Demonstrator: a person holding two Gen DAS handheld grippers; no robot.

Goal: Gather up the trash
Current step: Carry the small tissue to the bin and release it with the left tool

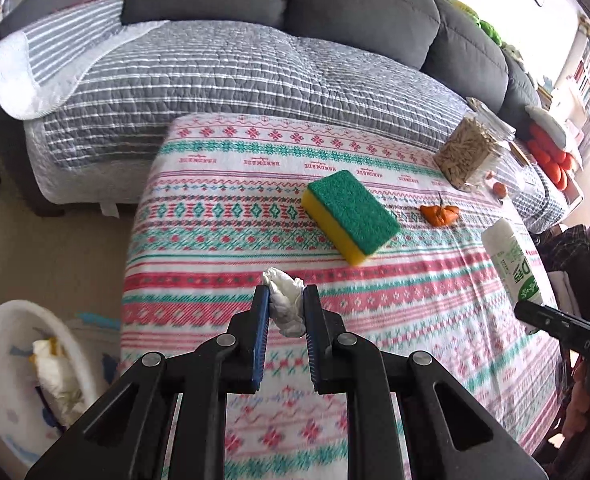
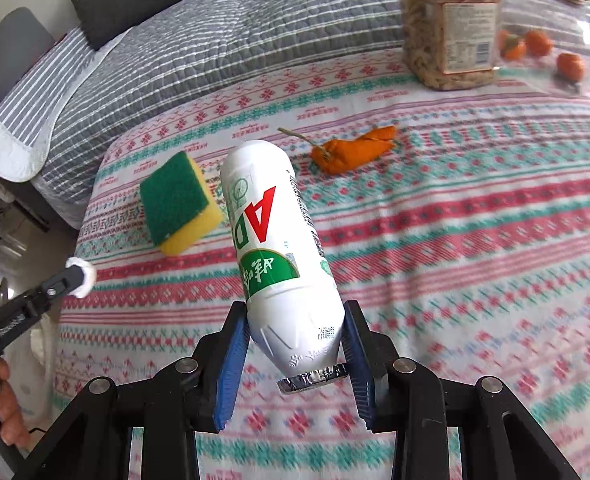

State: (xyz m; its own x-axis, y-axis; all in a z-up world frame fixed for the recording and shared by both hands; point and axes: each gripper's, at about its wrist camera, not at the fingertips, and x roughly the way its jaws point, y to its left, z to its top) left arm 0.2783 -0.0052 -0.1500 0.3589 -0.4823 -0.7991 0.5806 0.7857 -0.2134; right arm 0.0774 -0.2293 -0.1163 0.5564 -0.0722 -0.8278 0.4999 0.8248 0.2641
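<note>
My left gripper (image 1: pixel 286 295) is shut on a crumpled white tissue (image 1: pixel 285 305), held above the patterned tablecloth (image 1: pixel 223 240). My right gripper (image 2: pixel 297 322) is shut on a white plastic bottle (image 2: pixel 275 248) with a green and red label, foil cap end toward the camera, lifted off the cloth. That bottle (image 1: pixel 513 268) and the right gripper show at the right edge of the left wrist view. The left gripper with the tissue (image 2: pixel 85 276) shows at the left of the right wrist view. Orange peel (image 1: pixel 439 213) (image 2: pixel 353 150) lies on the cloth. A white bin (image 1: pixel 23 372) with trash inside stands on the floor at lower left.
A green and yellow sponge (image 1: pixel 351 216) (image 2: pixel 177 204) lies mid-table. A clear jar of snacks (image 1: pixel 465 152) (image 2: pixel 447 24) stands at the far right with small oranges (image 2: pixel 571 66) beside it. A grey sofa with a striped quilt (image 1: pixel 235 80) runs behind the table. A hand (image 2: pixel 3 412) grips the left tool.
</note>
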